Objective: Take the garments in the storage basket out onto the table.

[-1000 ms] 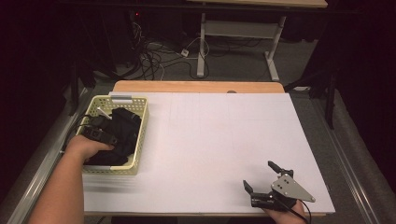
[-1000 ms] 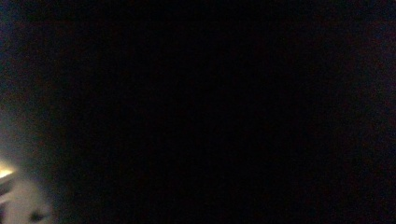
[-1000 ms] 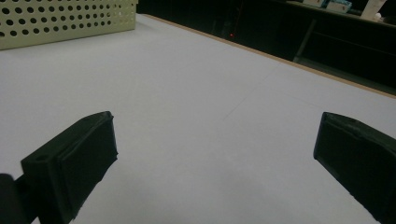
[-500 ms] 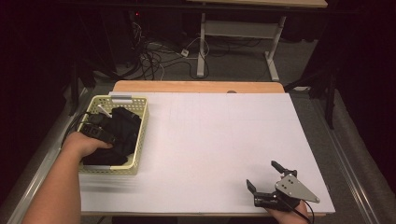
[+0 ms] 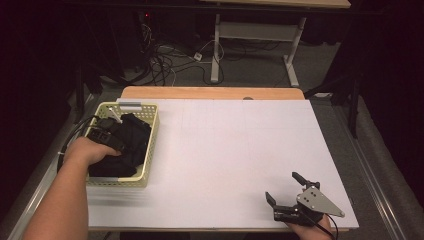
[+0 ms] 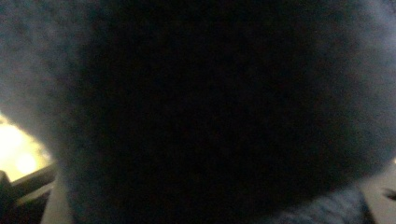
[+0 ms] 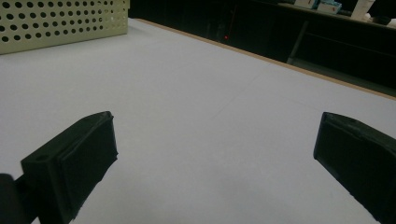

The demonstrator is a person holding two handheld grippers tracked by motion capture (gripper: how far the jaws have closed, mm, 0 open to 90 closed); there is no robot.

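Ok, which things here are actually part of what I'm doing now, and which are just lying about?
In the job:
- left claw, down in the basket, jaws just been closing among the cloth
- black clothing
- pale yellow perforated basket

Just lying about:
- right claw, open, idle near the table's front edge
- white table top
- cables on the floor

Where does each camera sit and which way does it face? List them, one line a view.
High view: above the person's side, looking forward and down on the white table; both forearms, left gripper in the yellow basket, right gripper.
Left gripper view: pressed against dark cloth, blurred.
Right gripper view: low over the table, between its open jaws, toward the basket.
Shared: basket and table in the high and right gripper views.
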